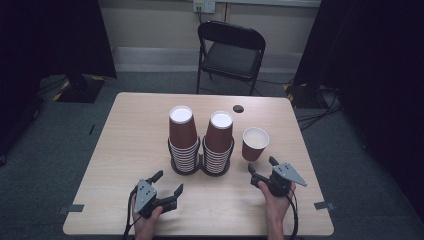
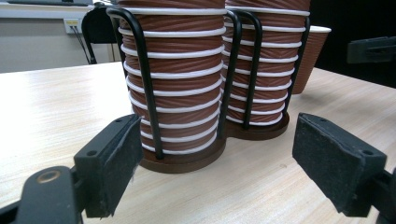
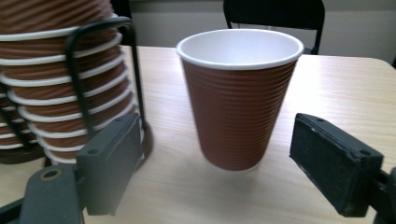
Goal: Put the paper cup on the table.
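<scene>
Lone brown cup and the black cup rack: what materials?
Single brown ribbed cup: looks like paper, matte ripple-wall outside, smooth white lining and rolled white rim. Black twin cup rack: apparently thin bent metal rod, dark coated, slight sheen, on round dark brown bases, possibly wood or plastic.

Each bare forearm ends in a black gripper, left (image 1: pixel 166 183) and right (image 1: pixel 262 166), with 2 flat screw-fastened fingers (image 2: pixel 112 163), a grey 3-cornered top plate and a trailing black cable.
</scene>
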A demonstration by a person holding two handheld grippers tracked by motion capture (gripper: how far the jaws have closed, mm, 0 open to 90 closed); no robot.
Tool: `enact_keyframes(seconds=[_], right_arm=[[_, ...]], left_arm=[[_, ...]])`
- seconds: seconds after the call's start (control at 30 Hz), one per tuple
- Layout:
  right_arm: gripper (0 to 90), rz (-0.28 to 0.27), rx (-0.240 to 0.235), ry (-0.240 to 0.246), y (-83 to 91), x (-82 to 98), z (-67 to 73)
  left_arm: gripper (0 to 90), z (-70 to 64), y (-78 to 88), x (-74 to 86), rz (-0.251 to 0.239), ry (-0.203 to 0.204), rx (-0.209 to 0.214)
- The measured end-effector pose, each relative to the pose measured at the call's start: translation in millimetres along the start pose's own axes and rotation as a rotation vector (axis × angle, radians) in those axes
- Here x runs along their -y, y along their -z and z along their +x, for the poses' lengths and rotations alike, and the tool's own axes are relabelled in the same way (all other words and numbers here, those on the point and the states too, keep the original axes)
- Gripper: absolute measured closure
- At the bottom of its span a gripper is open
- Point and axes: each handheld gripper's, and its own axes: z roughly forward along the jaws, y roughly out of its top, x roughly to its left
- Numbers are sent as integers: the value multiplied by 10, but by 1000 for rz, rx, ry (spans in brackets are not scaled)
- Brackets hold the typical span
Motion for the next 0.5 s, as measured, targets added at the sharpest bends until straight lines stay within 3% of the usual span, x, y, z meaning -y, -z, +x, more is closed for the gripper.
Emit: enact_keyframes(seconds=[0.2,0.5], right_arm=[[158,-33,-35,3,102,28,149],[158,-61,-108,18,183,82,398]], left_arm=[[159,-7,-1,-4,14,-3,-15],[160,7,3,-4,20,25,-32]])
